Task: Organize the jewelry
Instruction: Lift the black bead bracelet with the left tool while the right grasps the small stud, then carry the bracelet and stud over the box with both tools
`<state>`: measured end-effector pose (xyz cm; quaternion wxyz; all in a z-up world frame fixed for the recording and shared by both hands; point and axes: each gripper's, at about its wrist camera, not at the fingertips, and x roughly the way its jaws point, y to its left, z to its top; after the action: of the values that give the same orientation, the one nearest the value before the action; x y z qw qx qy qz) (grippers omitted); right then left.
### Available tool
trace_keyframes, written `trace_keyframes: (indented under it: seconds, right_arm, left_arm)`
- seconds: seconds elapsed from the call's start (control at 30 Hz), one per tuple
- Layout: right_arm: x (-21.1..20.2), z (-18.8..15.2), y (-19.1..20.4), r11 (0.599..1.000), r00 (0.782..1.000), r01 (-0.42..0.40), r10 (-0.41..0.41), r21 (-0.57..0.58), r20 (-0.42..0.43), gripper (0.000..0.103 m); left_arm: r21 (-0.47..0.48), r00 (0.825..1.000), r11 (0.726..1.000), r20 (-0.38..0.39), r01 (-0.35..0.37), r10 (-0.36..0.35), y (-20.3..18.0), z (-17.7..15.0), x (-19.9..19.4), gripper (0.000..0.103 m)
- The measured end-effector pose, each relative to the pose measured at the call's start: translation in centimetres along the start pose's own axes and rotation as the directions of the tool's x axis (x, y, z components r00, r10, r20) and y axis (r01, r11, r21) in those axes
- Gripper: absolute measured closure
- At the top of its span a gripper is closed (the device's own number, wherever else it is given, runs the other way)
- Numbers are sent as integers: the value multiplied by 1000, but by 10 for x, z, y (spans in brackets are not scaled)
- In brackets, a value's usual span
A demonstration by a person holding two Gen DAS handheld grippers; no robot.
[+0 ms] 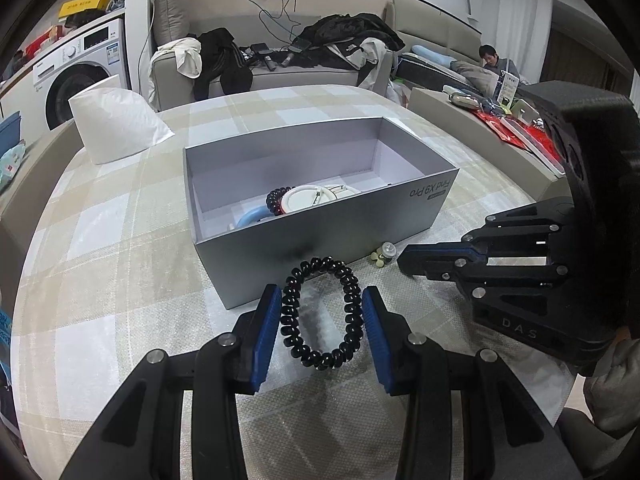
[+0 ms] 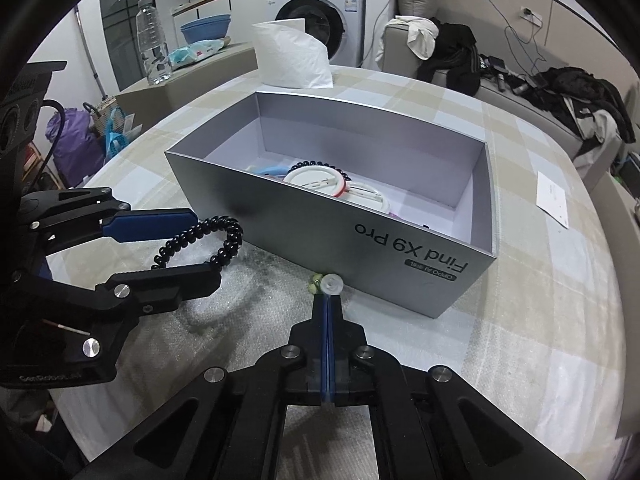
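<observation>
Checked cloth covers our desk (image 1: 120,248), with a sofa and a washing machine behind. At the left, our left tongs (image 1: 320,332) stand at a middling gap around the black bead bracelet (image 1: 320,312): both blue pads touch its outer sides, so we read this as a light hold across the loop, probably so it can be carried without stretching. From the right wrist view the bracelet (image 2: 200,242) hangs between those pads clear of the desk, just short of the box wall.

Centre: the grey phone box (image 1: 320,232) sits open-topped as the collecting tray. Inside we see a dark bead loop (image 1: 276,200), a white ring with a red edge (image 1: 304,198), something pale blue (image 1: 252,216) and further white pieces; exact count unclear from here.

Right: a small clear-and-yellowish trinket (image 2: 328,285) lies on the desk against the box front. Our right tongs (image 2: 328,300) are fully closed with tips right at it. We cannot confirm whether they pinch any part of it.
</observation>
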<state>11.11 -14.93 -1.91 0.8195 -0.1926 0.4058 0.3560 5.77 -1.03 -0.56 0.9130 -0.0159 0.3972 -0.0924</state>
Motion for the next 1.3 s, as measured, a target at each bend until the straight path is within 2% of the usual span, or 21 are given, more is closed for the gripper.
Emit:
trace_keyframes:
  seconds: [0.4, 0.6, 0.77, 0.8, 0.93, 1.03, 1.1, 1.13, 1.3]
  right_arm:
    - [-21, 0, -10, 998, 997, -62, 61, 13, 53, 103]
    - [-7, -1, -9, 998, 998, -61, 61, 27, 26, 100]
    - [1, 1, -7, 998, 999, -52, 52, 40, 11, 79]
    - [2, 3, -6, 998, 999, -50, 49, 42, 11, 79]
    - [8, 6, -2, 999, 999, -37, 37, 39, -3, 79]
    - [11, 9, 6, 1000, 1000, 5, -4, 15, -5, 79]
    - [12, 10, 8, 1000, 999, 30, -30, 2, -11, 88]
    - [12, 11, 10, 999, 999, 37, -37, -6, -9, 88]
    - [2, 5, 6, 1000, 1000, 0, 0, -4, -2, 93]
  left_arm:
    - [-14, 1000, 1000, 27, -6, 6, 5, 2, -10, 67]
    - [-19, 1000, 1000, 22, -2, 2, 5, 2, -7, 67]
    - [-25, 1000, 1000, 23, -3, 3, 8, 3, -8, 67]
    - [-30, 1000, 1000, 23, -4, 4, 9, 3, -8, 67]
    - [-45, 1000, 999, 23, -5, 6, 14, 3, -8, 67]
    - [-49, 1000, 999, 24, -1, 2, 14, 2, -8, 67]
    - [-45, 1000, 999, 25, -1, 2, 13, 2, -8, 67]
    - [-45, 1000, 999, 26, 0, 1, 12, 2, -9, 67]
    - [-41, 1000, 999, 28, 4, -3, 11, 2, -9, 67]
